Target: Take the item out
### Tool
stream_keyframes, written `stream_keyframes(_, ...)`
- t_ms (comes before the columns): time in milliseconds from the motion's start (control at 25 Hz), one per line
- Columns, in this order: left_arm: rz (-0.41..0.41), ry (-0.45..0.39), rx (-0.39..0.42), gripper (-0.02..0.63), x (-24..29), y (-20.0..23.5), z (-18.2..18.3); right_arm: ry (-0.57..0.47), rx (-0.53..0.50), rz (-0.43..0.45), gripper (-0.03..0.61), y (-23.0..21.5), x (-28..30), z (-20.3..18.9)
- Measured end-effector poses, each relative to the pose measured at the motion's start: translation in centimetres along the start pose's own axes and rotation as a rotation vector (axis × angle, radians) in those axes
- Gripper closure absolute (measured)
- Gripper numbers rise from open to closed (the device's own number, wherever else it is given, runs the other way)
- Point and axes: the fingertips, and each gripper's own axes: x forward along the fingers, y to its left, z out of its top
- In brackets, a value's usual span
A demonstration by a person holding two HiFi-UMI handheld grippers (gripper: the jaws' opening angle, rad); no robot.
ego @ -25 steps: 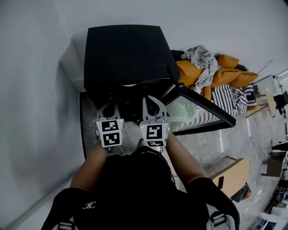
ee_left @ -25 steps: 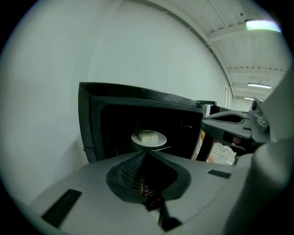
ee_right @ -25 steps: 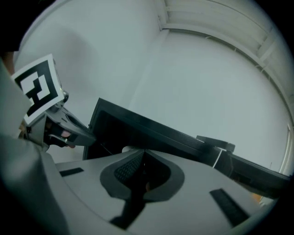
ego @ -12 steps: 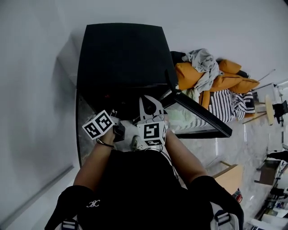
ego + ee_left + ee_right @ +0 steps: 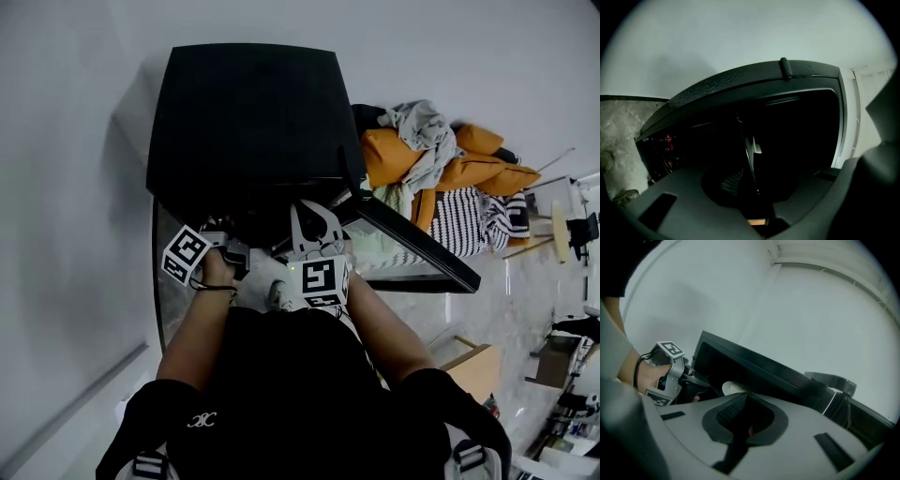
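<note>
We had swung the left gripper (image 5: 234, 255) toward nine o'clock, leaving the right gripper (image 5: 315, 210) facing the pale item (image 5: 732, 388) inside the black cabinet (image 5: 244, 112). Both pairs of jaws were pressed together, empty, so the grasp was likely still ahead.

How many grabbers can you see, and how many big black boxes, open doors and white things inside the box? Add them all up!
Grippers: 2, the left gripper and the right gripper
Black box: 1
Open door: 1
White thing inside the box: 1
Total: 5
</note>
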Motion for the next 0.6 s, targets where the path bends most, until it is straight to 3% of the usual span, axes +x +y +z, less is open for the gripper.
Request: stream_keyframes(600, 0.019, -0.053, -0.040, 0.558, 2.3, 0.8, 1.6, 0.032, -0.001, -0.015, 0.571, -0.4, -0.3, -1.2)
